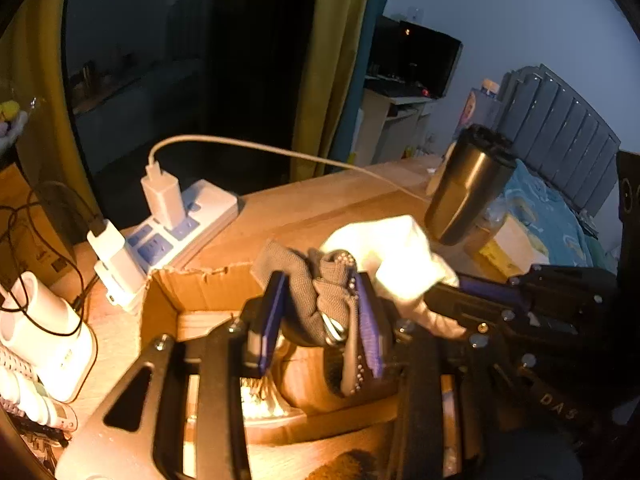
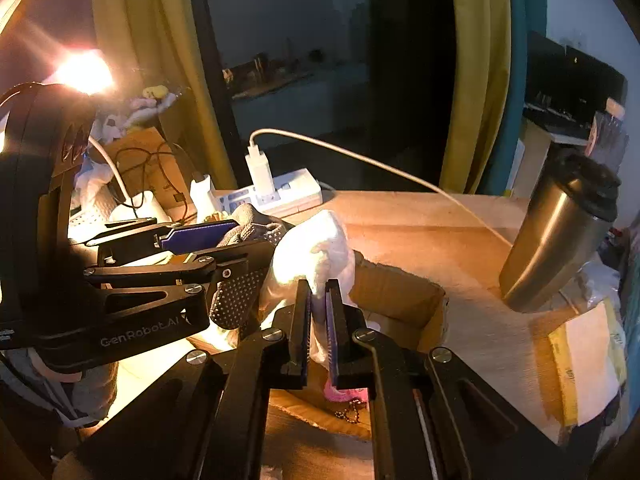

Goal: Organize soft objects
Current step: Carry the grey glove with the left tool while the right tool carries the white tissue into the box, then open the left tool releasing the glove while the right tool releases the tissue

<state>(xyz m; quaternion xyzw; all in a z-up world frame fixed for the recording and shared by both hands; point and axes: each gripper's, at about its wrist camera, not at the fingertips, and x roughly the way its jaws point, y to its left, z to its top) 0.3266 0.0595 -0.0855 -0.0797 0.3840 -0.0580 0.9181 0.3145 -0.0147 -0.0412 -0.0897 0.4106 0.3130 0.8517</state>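
**Both grippers hold cloth over the box**

The left gripper pinches a grey dotted glove between its 2 fingers. Just right, the right gripper clamps a white cloth, above the cardboard box.

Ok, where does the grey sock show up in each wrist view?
Left wrist: the grey sock sits centre frame, clamped between the left gripper fingers, over the cardboard box.
Right wrist: grey sock at left of centre, bunched in the left gripper, just left of the white sock.
Shared landmark: the steel tumbler, at right in both views.
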